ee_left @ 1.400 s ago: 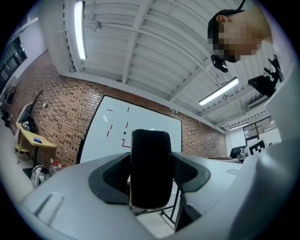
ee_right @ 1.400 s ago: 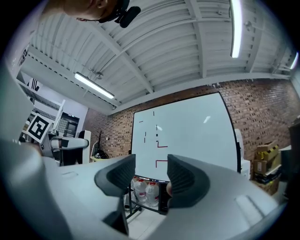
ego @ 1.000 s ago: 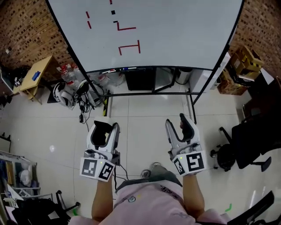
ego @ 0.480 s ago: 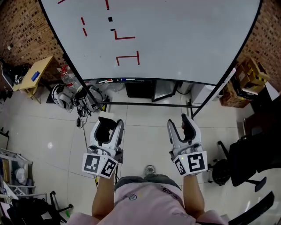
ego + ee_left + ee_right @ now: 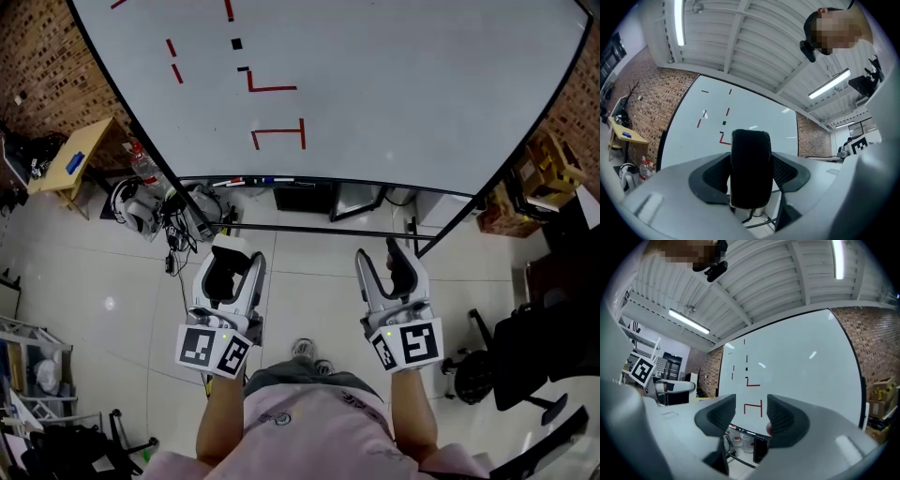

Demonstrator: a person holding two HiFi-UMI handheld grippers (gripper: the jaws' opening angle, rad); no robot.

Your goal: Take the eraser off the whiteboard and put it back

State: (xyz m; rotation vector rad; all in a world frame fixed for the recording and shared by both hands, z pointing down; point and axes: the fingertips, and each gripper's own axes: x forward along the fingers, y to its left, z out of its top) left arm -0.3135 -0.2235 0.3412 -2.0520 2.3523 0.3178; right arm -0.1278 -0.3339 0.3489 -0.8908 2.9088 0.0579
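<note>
**Before the whiteboard (image 5: 403, 84): eraser held**

Head view: the left gripper (image 5: 234, 265) clamps the black eraser (image 5: 222, 281), clear of the board; the right gripper (image 5: 379, 262) is empty. Left gripper view: jaws pinch the eraser. Right gripper view: jaws parted on nothing.

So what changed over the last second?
The person has walked toward the whiteboard: it fills more of the head view, and its lower edge sits nearer both claws. Nothing was taken hold of or let go. Unchanged: the left claw stays shut on the black eraser, and the right claw stays open and empty, both held out in front.
</note>
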